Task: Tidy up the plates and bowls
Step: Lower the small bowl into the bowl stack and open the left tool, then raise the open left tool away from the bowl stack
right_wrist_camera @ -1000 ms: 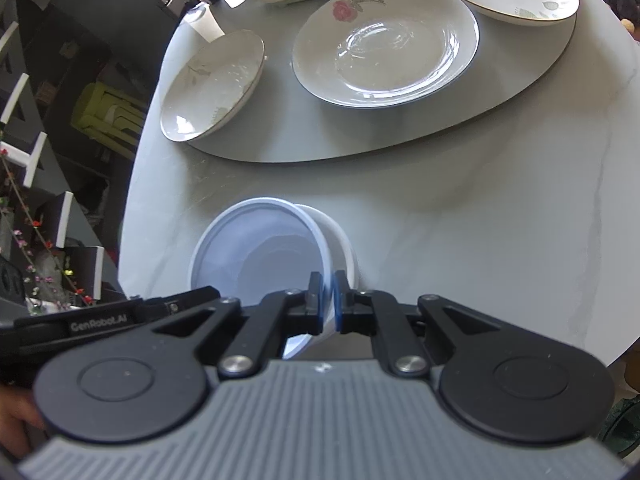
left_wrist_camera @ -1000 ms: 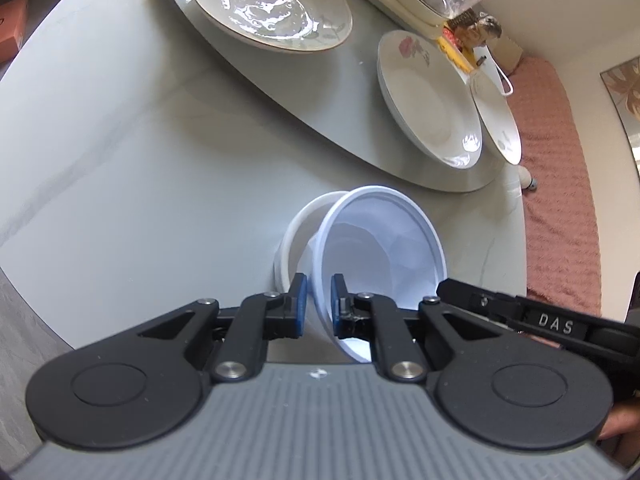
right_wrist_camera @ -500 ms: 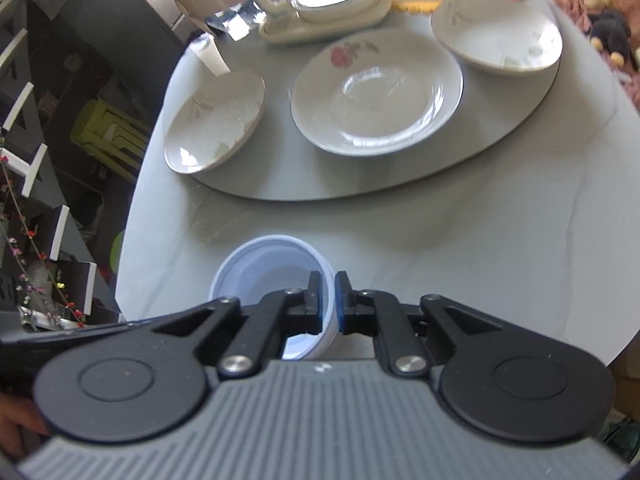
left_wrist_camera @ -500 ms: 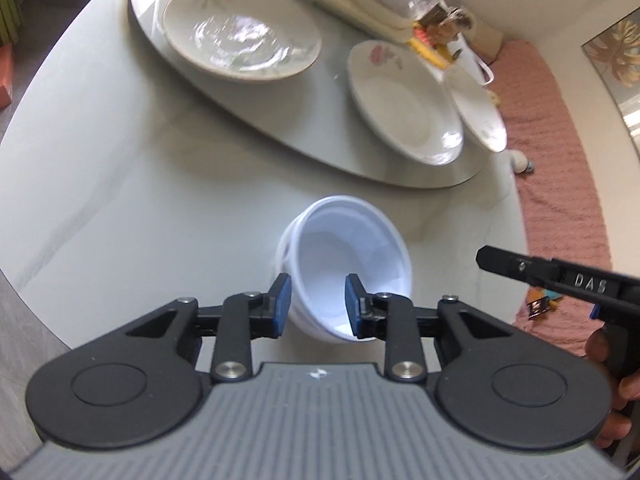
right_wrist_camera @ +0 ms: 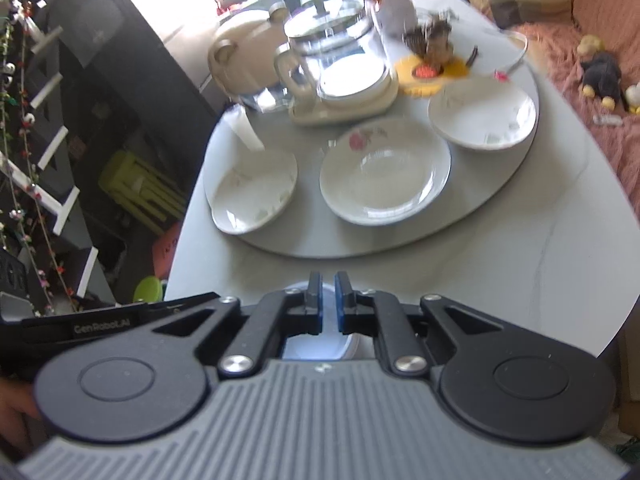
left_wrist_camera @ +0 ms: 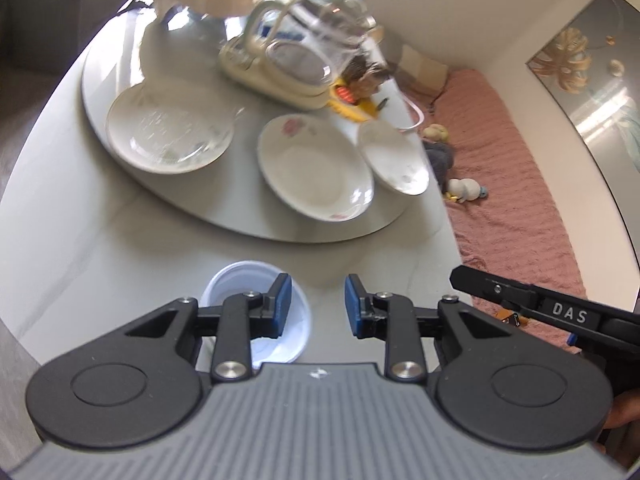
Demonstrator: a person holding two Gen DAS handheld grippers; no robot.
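Note:
The stacked white bowls (left_wrist_camera: 244,278) stand on the table near its front edge, partly behind my left gripper's left finger. My left gripper (left_wrist_camera: 315,305) is open and empty, lifted above and to the right of the bowls. In the right wrist view only a pale sliver of the bowls (right_wrist_camera: 320,346) shows below my right gripper (right_wrist_camera: 328,306), whose pads stand a narrow gap apart; a grip on the rim cannot be made out. Three plates lie on the turntable: a gold-rimmed one (left_wrist_camera: 170,134), a flowered one (left_wrist_camera: 316,168) and a smaller one (left_wrist_camera: 394,158).
The grey turntable (left_wrist_camera: 120,184) also carries a glass kettle (right_wrist_camera: 336,52) on a cream base, a cream pot (right_wrist_camera: 244,52) and a yellow coaster (right_wrist_camera: 426,70). A pink sofa (left_wrist_camera: 520,184) with toys stands to the right, dark shelving (right_wrist_camera: 60,140) to the left.
My left gripper opened wide, let go of the bowl and rose back to the right. The tilted bowl settled into the other one. Both cameras lifted and now show more of the table.

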